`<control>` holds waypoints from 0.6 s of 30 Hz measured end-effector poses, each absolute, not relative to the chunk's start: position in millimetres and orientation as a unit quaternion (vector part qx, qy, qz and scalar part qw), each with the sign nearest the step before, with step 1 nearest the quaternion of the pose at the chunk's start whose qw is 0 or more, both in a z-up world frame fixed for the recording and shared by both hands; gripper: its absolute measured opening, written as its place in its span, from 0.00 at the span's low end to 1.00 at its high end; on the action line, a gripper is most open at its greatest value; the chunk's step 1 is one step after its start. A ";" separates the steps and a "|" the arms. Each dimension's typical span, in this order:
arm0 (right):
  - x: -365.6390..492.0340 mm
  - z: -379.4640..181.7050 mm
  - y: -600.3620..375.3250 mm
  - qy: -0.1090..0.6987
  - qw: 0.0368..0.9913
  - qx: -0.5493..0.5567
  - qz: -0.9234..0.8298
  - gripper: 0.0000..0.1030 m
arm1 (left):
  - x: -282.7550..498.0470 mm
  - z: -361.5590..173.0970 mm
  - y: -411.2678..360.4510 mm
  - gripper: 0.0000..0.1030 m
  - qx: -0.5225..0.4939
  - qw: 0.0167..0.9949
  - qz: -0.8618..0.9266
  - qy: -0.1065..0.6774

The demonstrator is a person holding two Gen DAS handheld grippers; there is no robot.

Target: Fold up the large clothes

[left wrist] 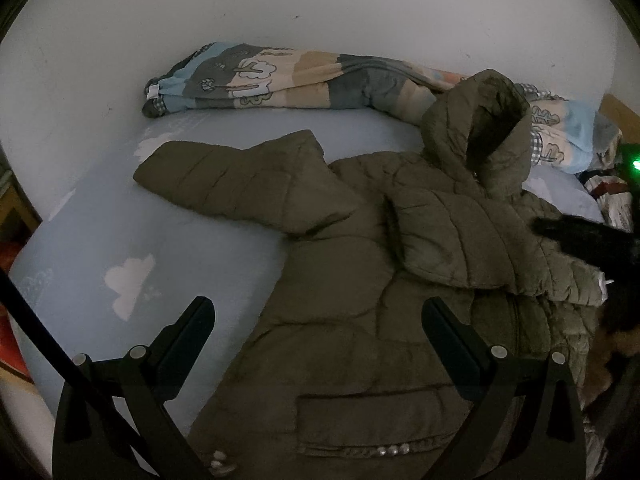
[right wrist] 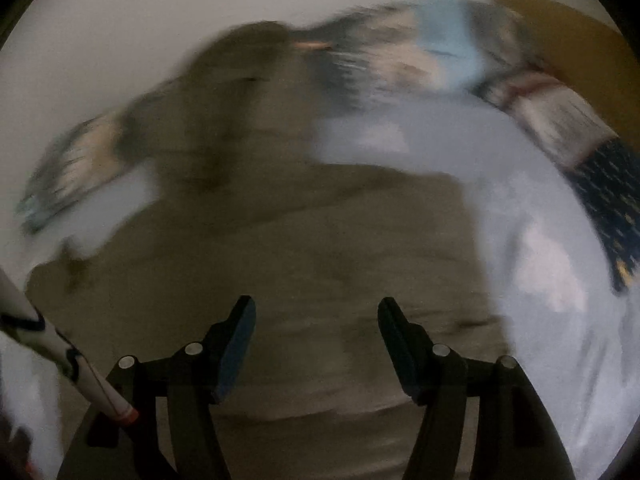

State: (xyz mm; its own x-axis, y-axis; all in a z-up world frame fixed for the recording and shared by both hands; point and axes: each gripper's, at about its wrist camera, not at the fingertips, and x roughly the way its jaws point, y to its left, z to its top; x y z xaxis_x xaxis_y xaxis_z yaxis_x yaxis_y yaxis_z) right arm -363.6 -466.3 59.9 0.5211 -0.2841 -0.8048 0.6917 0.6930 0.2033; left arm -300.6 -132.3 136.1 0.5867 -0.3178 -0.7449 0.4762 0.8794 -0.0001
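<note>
Folding barely begun — olive puffer jacket [left wrist: 360, 280] lies on pale blue bed sheet [left wrist: 120, 248]; one sleeve [left wrist: 452, 240] already crossed over chest, other sleeve [left wrist: 224, 176] flung out, hood [left wrist: 480, 128] up; left gripper [left wrist: 318, 312] spread empty over hem, right gripper [right wrist: 316, 320] spread, holding nothing, view blurred

Dim, flat indoor light, left wrist view sharp with soft shadows, small green light [left wrist: 635, 165] glowing at right edge, right wrist view heavily motion-smeared, fisheye bending, dark vignetted corners
</note>
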 end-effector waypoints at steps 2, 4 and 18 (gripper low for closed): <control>-340.3 59.4 -439.4 0.402 0.840 0.270 -0.244 0.66 | -299.0 137.1 -130.5 1.00 0.098 0.886 -0.224 0.394; -310.6 48.1 -420.7 0.427 0.837 0.254 -0.228 0.66 | -297.2 137.0 -128.5 1.00 0.097 0.886 -0.222 0.395; -355.2 122.0 -379.1 0.413 0.852 0.232 -0.222 0.70 | -292.2 142.1 -119.1 1.00 0.087 0.884 -0.228 0.399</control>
